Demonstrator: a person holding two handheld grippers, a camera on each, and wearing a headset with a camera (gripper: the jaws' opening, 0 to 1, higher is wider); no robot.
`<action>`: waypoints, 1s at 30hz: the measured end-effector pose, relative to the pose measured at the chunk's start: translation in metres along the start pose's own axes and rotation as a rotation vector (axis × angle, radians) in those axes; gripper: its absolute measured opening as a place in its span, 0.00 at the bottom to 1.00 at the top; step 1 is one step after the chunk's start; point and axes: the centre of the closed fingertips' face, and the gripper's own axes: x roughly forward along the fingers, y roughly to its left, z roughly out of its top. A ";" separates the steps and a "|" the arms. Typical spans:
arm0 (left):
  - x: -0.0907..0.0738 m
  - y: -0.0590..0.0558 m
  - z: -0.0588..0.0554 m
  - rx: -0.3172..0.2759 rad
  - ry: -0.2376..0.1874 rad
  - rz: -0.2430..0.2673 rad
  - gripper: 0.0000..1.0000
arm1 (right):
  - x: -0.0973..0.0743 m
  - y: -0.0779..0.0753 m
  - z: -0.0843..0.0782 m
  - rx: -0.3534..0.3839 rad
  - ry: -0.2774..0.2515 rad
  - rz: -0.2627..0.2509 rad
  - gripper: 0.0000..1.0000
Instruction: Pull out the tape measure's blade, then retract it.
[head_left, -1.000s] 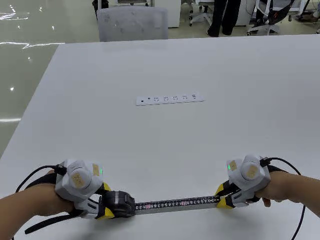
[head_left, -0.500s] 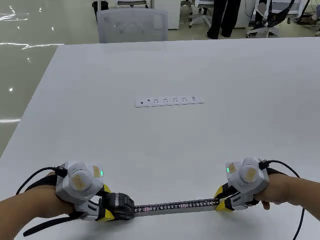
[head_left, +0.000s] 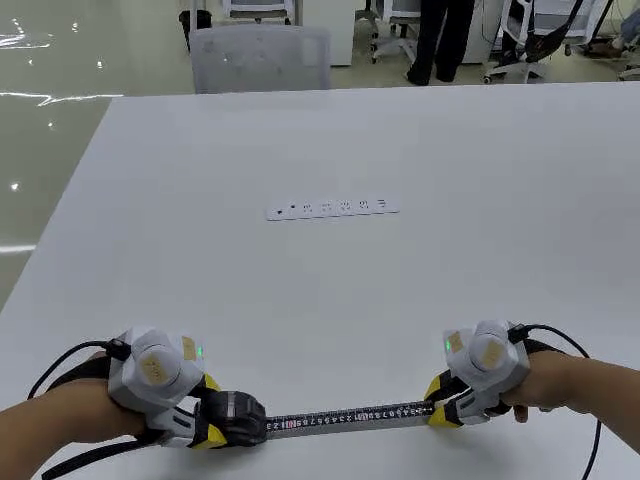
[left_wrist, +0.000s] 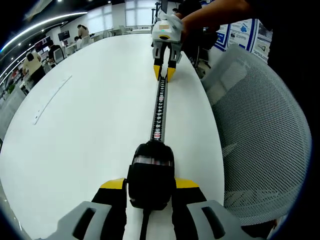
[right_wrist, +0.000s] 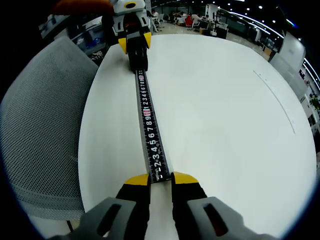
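Observation:
The black tape measure case (head_left: 235, 418) (left_wrist: 150, 172) lies near the table's front edge, clamped between the yellow-tipped jaws of my left gripper (head_left: 212, 424) (left_wrist: 150, 184). Its blade (head_left: 345, 417) (left_wrist: 159, 107) (right_wrist: 148, 120) runs out flat over the white table, numbers up, to my right gripper (head_left: 436, 402) (right_wrist: 160, 177). The right gripper is shut on the blade's tip. In the right gripper view the case (right_wrist: 138, 52) and the left gripper (right_wrist: 134, 39) sit at the blade's far end. In the left gripper view the right gripper (left_wrist: 164, 72) pinches the far end.
A white power strip (head_left: 332, 208) lies in the middle of the white table (head_left: 350, 290). A grey mesh chair (head_left: 260, 58) stands at the far edge, another mesh chair (left_wrist: 260, 135) (right_wrist: 37, 130) close behind the front edge. People stand in the background.
The span of blade between case and right gripper looks slightly shorter. The head view has tilted, shifting the whole scene down a little.

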 end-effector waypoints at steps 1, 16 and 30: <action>0.000 0.000 0.000 -0.002 -0.002 0.003 0.32 | 0.000 -0.001 0.000 0.008 -0.007 -0.007 0.14; -0.018 0.023 0.005 -0.141 -0.123 0.156 0.60 | -0.023 -0.010 0.006 0.229 -0.194 -0.191 0.27; -0.050 0.017 0.003 -0.404 -0.325 0.335 0.82 | -0.058 -0.002 -0.024 0.325 -0.278 -0.335 0.42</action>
